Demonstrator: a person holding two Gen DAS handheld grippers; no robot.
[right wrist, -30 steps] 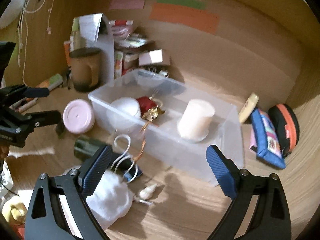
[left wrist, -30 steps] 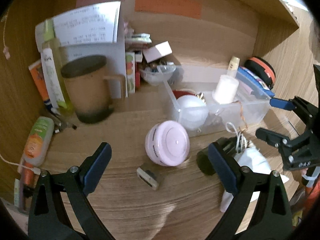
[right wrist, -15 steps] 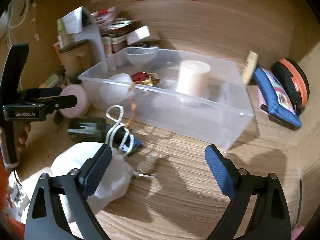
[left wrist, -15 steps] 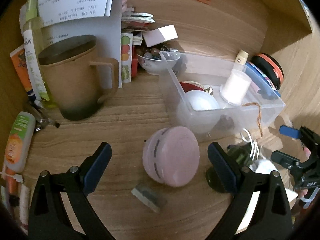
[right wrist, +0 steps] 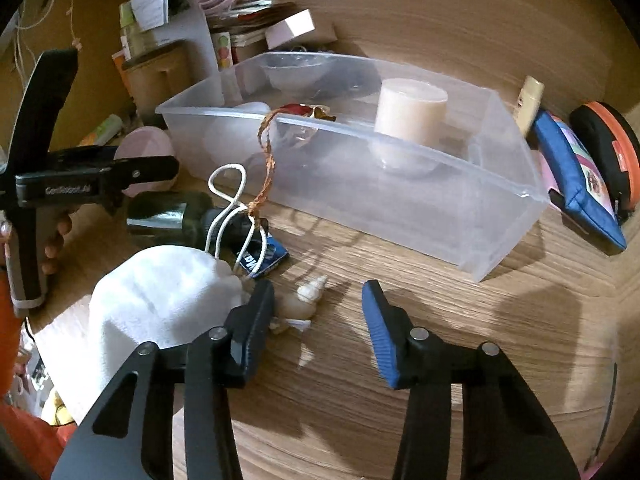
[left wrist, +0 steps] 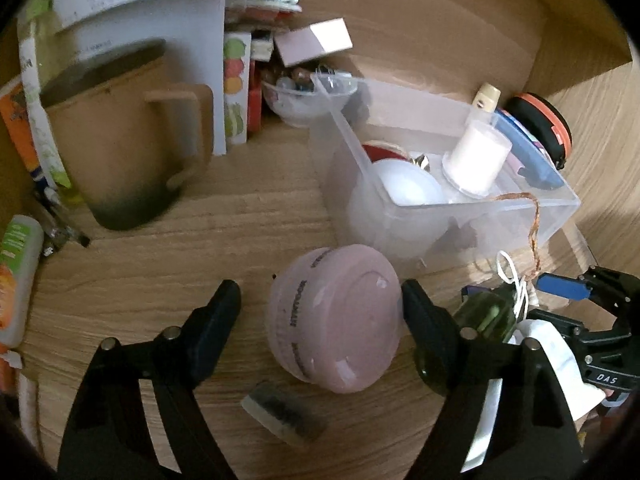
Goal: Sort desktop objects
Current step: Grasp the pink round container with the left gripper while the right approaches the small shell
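Observation:
A pink round jar [left wrist: 336,320] lies on its side on the wooden desk, between the fingers of my left gripper [left wrist: 320,304]. The jaws are closing; the right finger is at the jar's edge and the left finger stands apart from it. My right gripper [right wrist: 316,304] hangs low over a small pale shell [right wrist: 306,300], which sits between its closing jaws without being pressed. A clear plastic box [right wrist: 400,136] behind holds a white candle jar [right wrist: 408,112], a white ball and a red item. A white drawstring pouch [right wrist: 160,292] lies left of the right gripper.
A dark green bottle [right wrist: 168,216] lies beside the pouch. A grey block [left wrist: 284,408] lies below the pink jar. A brown mug [left wrist: 116,148], a small bowl [left wrist: 304,100] and boxes crowd the back left. A blue pouch [right wrist: 576,188] and an orange-black case [right wrist: 608,148] sit right of the box.
Both grippers have sunk toward the desk. The left came closer around the pink jar and narrowed a little. The right dropped over the shell and narrowed a lot.

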